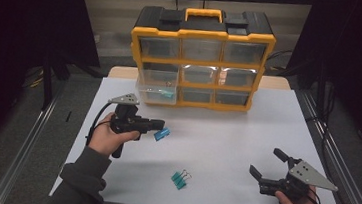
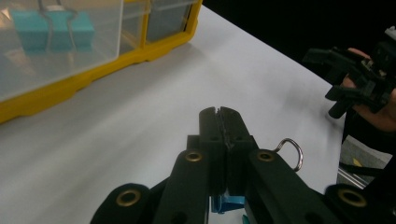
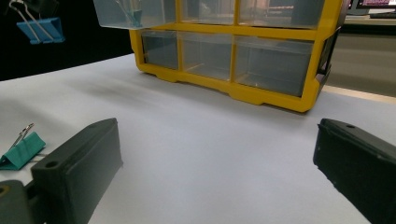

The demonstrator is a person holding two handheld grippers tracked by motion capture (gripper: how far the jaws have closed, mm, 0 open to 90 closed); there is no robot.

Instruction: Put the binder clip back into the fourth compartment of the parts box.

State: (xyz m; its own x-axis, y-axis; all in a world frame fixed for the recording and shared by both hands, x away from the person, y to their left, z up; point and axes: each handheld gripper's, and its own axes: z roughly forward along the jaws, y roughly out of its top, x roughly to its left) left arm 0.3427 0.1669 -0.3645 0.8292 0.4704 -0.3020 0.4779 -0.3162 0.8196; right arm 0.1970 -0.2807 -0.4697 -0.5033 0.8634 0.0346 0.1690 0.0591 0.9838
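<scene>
Nearest me, my right claw [image 1: 266,169] rests low over the near right part of the white table [image 1: 226,136], its jaws spread wide with nothing between them; in the right gripper view those jaws frame bare tabletop. Slightly farther, at the near centre of the table, two teal binder clips [image 1: 179,178] lie side by side, touching, well apart from both claws. Farther and to the left, my left claw [image 1: 159,126] is held above the table, jaws pressed together on a blue binder clip [image 1: 162,134]; in the left gripper view the clip's blue body [image 2: 226,203] shows under the closed jaws and a wire loop juts out beside them; in the right gripper view the same clip [image 3: 41,29] hangs clear of the table. Farthest, the yellow-and-black drawer organiser [image 1: 200,58] stands at the table's back edge; its lower-left clear drawer [image 1: 154,93] is pulled out and holds a teal binder clip [image 2: 51,31].
</scene>
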